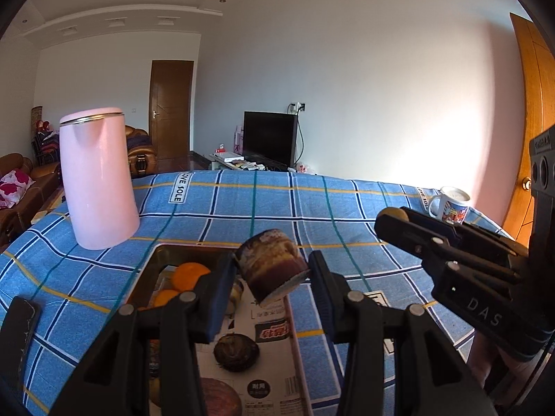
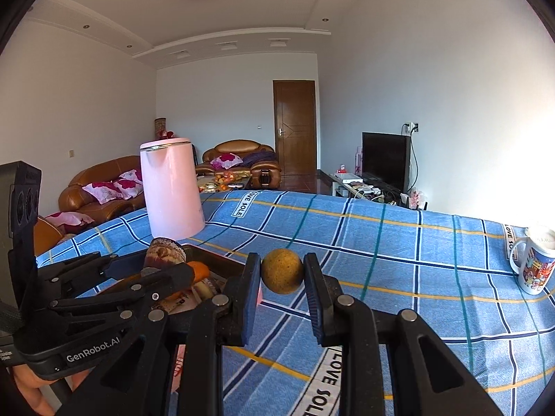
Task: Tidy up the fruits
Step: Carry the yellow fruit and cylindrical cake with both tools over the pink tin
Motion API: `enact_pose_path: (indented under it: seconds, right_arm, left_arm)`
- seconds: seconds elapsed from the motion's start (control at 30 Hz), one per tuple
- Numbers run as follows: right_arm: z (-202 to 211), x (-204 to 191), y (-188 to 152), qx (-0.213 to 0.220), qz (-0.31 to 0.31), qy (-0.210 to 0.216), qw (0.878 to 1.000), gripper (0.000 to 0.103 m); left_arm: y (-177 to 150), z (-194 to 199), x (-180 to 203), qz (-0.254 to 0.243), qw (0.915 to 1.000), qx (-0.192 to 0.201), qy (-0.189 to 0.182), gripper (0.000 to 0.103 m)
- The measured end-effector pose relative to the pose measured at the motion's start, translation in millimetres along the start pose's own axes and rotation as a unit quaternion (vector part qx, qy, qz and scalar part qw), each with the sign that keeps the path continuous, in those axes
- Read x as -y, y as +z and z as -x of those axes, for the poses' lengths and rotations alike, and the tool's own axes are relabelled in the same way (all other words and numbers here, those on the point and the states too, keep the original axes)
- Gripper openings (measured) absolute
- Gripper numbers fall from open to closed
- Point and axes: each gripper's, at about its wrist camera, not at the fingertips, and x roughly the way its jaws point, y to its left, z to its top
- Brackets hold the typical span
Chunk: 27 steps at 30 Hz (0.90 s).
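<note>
My left gripper [image 1: 274, 270] is shut on a brown and cream cylindrical cup-like object [image 1: 272, 265], held tilted above an open box [image 1: 152, 260] on the table. The box holds oranges [image 1: 189, 275], a dark round fruit [image 1: 236, 352] and other items. My right gripper [image 2: 281, 274] is shut on a small round yellow-brown fruit [image 2: 281, 274] and holds it above the cloth, right of the box. The right gripper also shows in the left wrist view [image 1: 392, 220], and the left gripper in the right wrist view [image 2: 163, 263].
A tall pink kettle [image 1: 97, 176] stands on the blue checked cloth [image 1: 347, 215] behind the box. A printed mug [image 1: 451, 204] stands at the far right edge. A dark flat object [image 1: 19, 326] lies at the left. Sofas, a TV and doors are beyond the table.
</note>
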Motion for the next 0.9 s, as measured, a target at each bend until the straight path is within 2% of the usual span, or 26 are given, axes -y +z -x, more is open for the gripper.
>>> enact_pose_path:
  seconds: [0.33, 0.9]
  right_arm:
    - [-25.1, -40.2, 4.7, -0.015, 0.028, 0.03, 0.999, 0.027]
    - [-65.6, -81.1, -2.9, -0.068, 0.047, 0.057, 0.995, 0.027]
  left_arm:
    - [-3.5, 0.9, -36.3, 0.026, 0.9993, -0.013, 0.024, 0.045]
    - [-12.1, -2.9, -77.1, 0.048, 0.9972, -0.039, 0.042, 0.045]
